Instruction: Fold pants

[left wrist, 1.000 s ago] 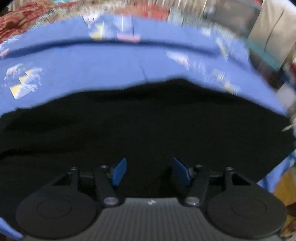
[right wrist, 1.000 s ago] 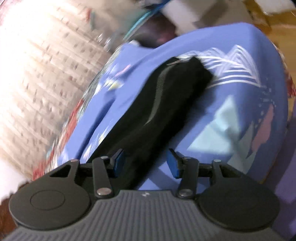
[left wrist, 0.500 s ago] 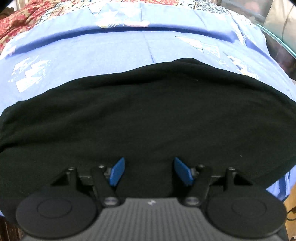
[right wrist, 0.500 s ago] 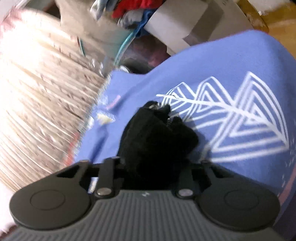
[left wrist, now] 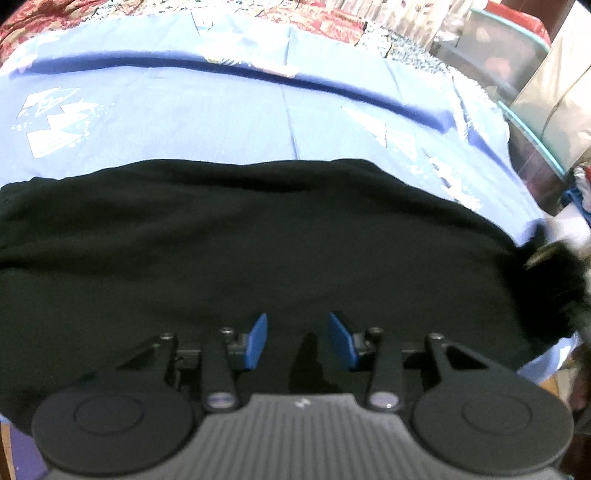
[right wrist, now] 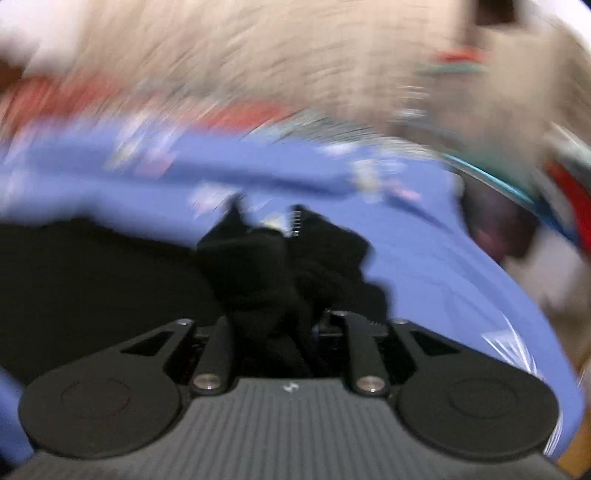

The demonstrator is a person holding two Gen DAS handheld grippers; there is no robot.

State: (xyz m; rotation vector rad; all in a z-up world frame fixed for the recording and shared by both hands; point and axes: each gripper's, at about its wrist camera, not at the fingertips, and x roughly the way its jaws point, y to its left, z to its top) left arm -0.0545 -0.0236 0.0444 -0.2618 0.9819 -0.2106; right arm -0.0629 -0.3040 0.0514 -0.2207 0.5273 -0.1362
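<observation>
Black pants (left wrist: 240,258) are lying spread across a blue bedsheet (left wrist: 184,110) w/ white triangle prints, filling the middle band of the left wrist view from 9 to 3 o'clock. The left tool (left wrist: 297,341) is hovering over the near edge of the cloth at 6 o'clock, blue pads (left wrist: 257,341) spread apart w/ nothing between them; can't tell whether the tips are touching the fabric. At 3 o'clock in that view the pants' end is bunching up into a dark lump. Beyond the sheet, at 12 o'clock, a red patterned bedcover (left wrist: 314,16) is showing, and at 1–2 o'clock a teal-rimmed bin (left wrist: 532,122).

Right wrist view is heavily blurred. The right tool (right wrist: 286,328) is pinching a gathered wad of the pants (right wrist: 273,273), fingers pressed in close on the cloth; pads are hidden by the fabric. The wad is sticking up toward 12 o'clock, w/ a short run of zipper teeth (right wrist: 296,221) visible at its top. The rest of the pants is lying flat at 9 o'clock on the bedsheet (right wrist: 443,277), which is running from 9 round to 4 o'clock. Background past 12 is too smeared to make out.
</observation>
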